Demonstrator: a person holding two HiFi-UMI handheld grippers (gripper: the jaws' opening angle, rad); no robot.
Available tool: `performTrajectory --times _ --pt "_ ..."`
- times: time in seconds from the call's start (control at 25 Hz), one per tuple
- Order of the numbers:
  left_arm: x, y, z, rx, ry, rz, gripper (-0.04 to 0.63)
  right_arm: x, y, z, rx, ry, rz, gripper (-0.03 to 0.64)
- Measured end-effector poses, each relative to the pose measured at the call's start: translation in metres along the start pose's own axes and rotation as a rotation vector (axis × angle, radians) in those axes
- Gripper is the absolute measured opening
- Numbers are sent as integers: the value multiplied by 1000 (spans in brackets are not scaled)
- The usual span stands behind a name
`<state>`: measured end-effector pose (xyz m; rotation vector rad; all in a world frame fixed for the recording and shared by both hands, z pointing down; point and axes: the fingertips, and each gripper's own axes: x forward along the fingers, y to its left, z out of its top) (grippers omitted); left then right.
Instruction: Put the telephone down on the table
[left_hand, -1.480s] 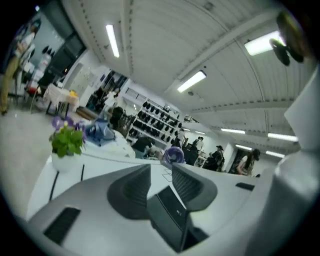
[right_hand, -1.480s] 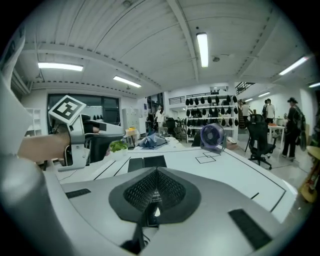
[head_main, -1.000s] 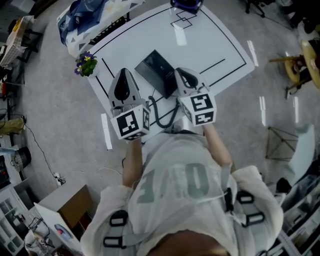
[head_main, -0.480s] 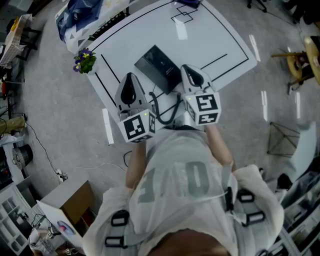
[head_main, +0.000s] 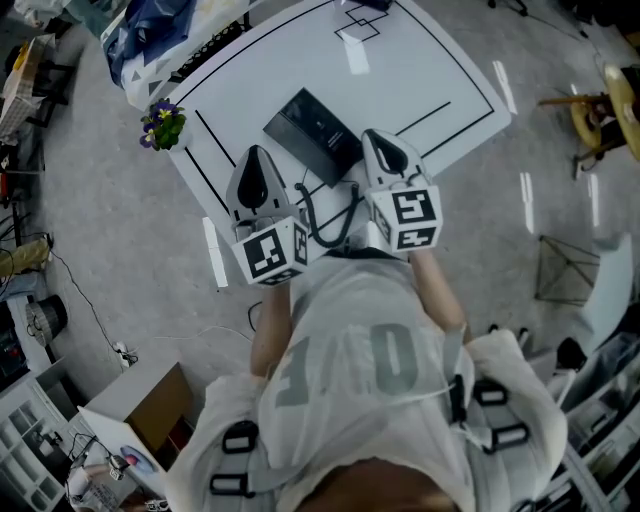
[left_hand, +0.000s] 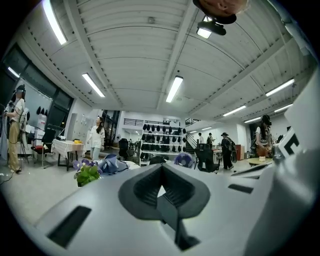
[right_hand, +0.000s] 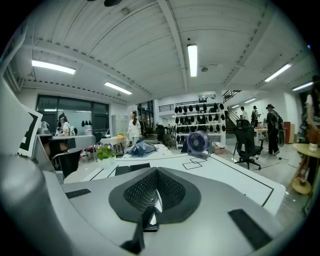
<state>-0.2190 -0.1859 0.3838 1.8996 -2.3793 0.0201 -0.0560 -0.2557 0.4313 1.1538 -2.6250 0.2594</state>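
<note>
1. Your telephone (head_main: 312, 135) lies flat on the white table (head_main: 430, 80), inside the black lines, just beyond the two grippers and between them.
2. Its coiled cord (head_main: 325, 225) loops back toward you over the table's near edge, hanging in the gap between the grippers.
3. Your left gripper (left_hand: 161, 186) has its jaws pressed together, with nothing of the telephone between the pads. In the head view it sits left of the cord (head_main: 256, 160).
4. Your right gripper (right_hand: 156, 192) looks the same: pads together, with only a thin bright slit above them. From above its tip (head_main: 382, 148) comes close to the telephone's near corner (touching or not, you cannot tell).
5. Containers: the pot of flowers (head_main: 158, 124) stands at the table's left corner and holds green leaves with purple and yellow blooms.
6. The cardboard box (head_main: 150, 400) sits on the floor to your left, and its contents do not show.
7. The far shelves (right_hand: 200, 114) carry rows of dark rounded things, too small to name.
</note>
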Motion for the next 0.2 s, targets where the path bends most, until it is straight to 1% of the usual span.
performTrajectory --times 0.2 --pt "3 3 -3 -4 6 4 6 2 1 -1 0 0 -1 8"
